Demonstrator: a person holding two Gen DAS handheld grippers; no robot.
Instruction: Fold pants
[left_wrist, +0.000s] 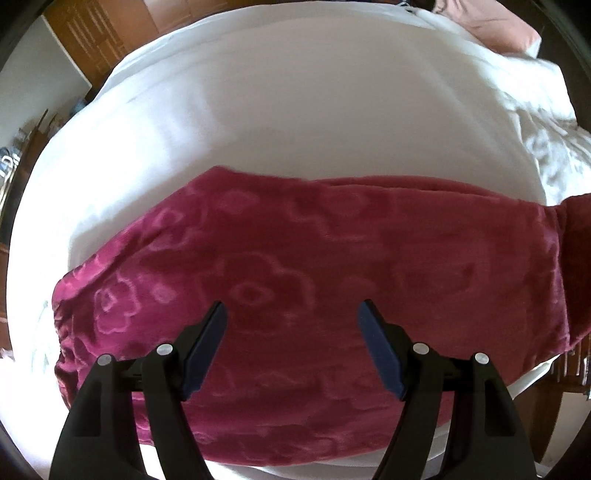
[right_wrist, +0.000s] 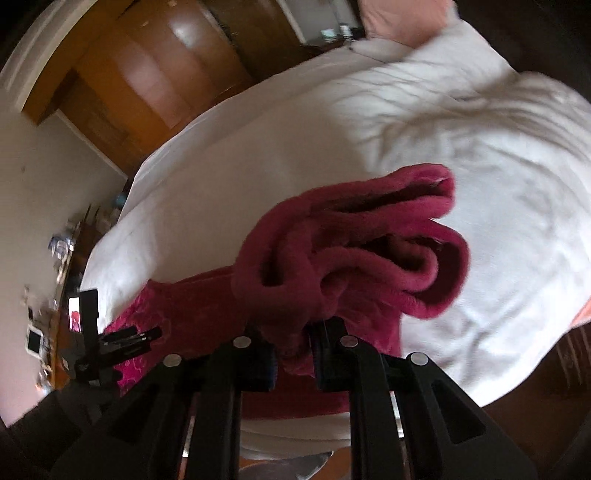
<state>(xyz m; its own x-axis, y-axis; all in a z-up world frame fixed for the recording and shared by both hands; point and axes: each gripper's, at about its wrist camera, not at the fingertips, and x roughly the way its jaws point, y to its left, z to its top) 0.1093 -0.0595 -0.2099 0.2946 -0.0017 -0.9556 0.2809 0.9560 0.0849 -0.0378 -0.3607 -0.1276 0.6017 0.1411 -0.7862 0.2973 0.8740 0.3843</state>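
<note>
The pants (left_wrist: 295, 266) are dark pink fleece with a raised flower pattern, spread lengthwise across a white bed (left_wrist: 280, 122). My left gripper (left_wrist: 291, 314) hovers above their middle, jaws wide apart, nothing between the blue pads. In the right wrist view my right gripper (right_wrist: 291, 354) is shut on a bunched end of the pants (right_wrist: 354, 243), lifted off the bed so the thick folds and openings hang in front of the camera. The left gripper (right_wrist: 122, 339) shows at the lower left of that view, over the rest of the garment.
A crumpled white duvet (right_wrist: 480, 155) covers the right part of the bed, with a pink pillow (left_wrist: 502, 29) at the far corner. A wooden wardrobe (right_wrist: 155, 81) stands beyond the bed. A cluttered shelf (right_wrist: 55, 295) runs along the left wall.
</note>
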